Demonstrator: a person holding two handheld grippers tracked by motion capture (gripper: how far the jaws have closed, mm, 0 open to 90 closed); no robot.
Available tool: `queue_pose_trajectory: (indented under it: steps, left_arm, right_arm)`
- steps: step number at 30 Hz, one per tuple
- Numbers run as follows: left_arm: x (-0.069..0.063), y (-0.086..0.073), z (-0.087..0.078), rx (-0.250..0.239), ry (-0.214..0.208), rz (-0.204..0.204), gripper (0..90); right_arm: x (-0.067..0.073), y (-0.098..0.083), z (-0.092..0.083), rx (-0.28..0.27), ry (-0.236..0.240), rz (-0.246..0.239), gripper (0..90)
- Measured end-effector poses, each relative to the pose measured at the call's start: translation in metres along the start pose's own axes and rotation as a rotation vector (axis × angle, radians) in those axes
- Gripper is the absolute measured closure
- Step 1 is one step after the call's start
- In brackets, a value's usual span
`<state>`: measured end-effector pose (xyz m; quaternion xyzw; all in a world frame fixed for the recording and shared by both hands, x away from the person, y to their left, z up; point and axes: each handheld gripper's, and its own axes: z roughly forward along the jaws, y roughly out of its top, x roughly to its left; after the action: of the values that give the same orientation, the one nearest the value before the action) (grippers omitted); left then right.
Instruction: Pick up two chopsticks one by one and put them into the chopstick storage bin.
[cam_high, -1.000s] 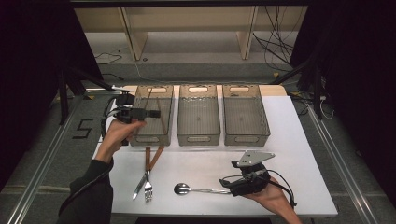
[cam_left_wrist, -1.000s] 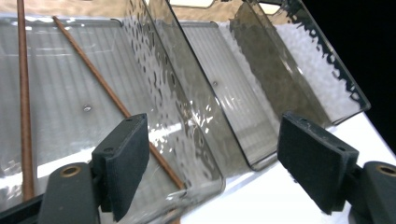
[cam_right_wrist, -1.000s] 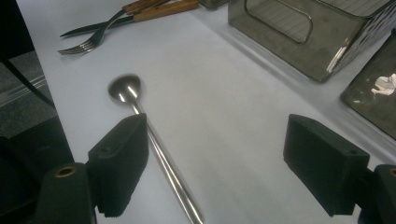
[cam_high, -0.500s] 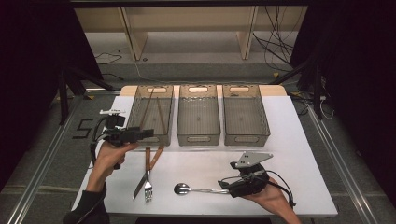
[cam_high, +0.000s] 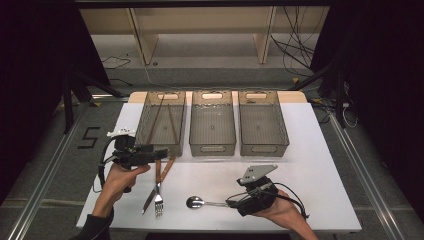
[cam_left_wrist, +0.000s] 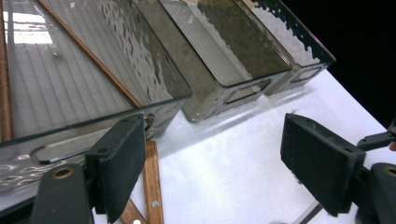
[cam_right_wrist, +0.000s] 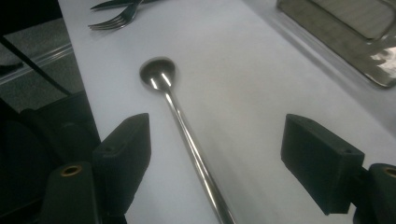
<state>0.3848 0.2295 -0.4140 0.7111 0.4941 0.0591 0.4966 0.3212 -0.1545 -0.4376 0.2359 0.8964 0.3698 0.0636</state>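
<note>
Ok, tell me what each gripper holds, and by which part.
Nothing is held. The left gripper is open above the table; the right gripper is open, straddling the spoon handle.

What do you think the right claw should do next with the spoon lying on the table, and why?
Probably lower and shut on the spoon's handle. In the right gripper view the right claw stands open with the spoon handle running between its jaws, flat on the white table, not yet gripped. The middle bin looks empty, a likely destination.

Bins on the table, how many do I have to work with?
3, in a row at the table's far edge: left bin holding two thin sticks, middle bin and right bin looking empty. None seems hidden.
</note>
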Motion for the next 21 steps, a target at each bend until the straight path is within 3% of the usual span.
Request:
queue_pose_trajectory:
  steps: [4, 10, 17, 21]
  left_arm:
    - [-0.002, -0.011, -0.004, -0.046, -0.015, 0.01, 21.6]
    - [-0.005, -0.024, -0.002, -0.04, -0.012, 0.042, 21.2]
    - [-0.015, -0.034, 0.003, -0.033, -0.009, 0.089, 19.4]
    - [-0.021, -0.042, 0.007, -0.019, 0.012, 0.144, 18.6]
  right_arm:
    - [0.003, 0.005, 0.006, 0.036, 0.026, -0.026, 26.0]
    - [0.006, 0.011, 0.015, 0.083, 0.054, -0.058, 27.0]
    - [0.006, 0.015, 0.019, 0.097, 0.064, -0.061, 27.5]
    - [0.007, 0.016, 0.021, 0.097, 0.065, -0.059, 27.5]
